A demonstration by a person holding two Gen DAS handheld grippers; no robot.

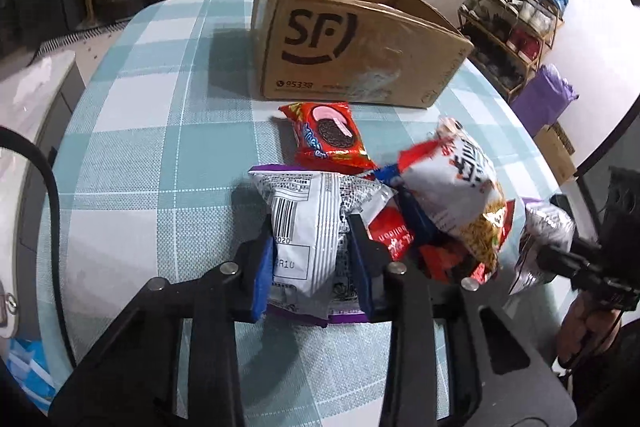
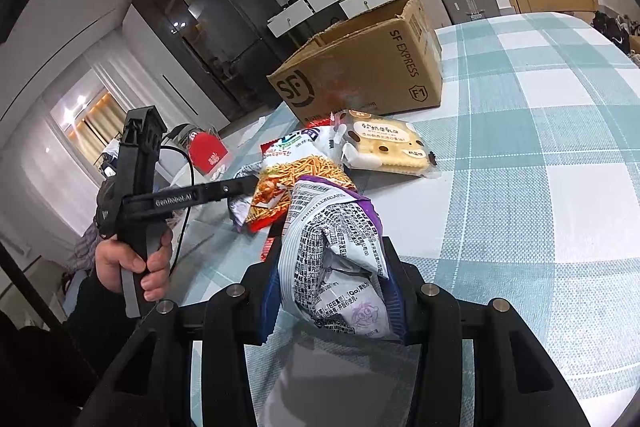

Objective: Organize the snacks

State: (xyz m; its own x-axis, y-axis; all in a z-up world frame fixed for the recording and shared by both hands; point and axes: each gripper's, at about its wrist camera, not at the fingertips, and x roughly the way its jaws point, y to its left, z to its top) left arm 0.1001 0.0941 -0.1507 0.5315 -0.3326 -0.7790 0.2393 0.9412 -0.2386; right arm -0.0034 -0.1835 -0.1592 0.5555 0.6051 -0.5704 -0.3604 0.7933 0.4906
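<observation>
Cardboard box (image 1: 360, 39) looks empty so far; both grippers clamp purple-edged packets, other snacks piled just before it.

Left gripper (image 1: 310, 239): matte black linkage arms with triangular cut-outs, round silver pivot pins, blue pads on the inner faces of both fingers (image 1: 264, 269). Right gripper (image 2: 332, 291): same build, black frame, silver pins, blue pads. Seen from the right wrist view, the left unit has a black pistol-style handle with a grey strip, white "GenRobot.AI" lettering on its side bar (legible), and a thin black cable. Person's hand (image 2: 134, 267) emerges from a dark sleeve.
</observation>
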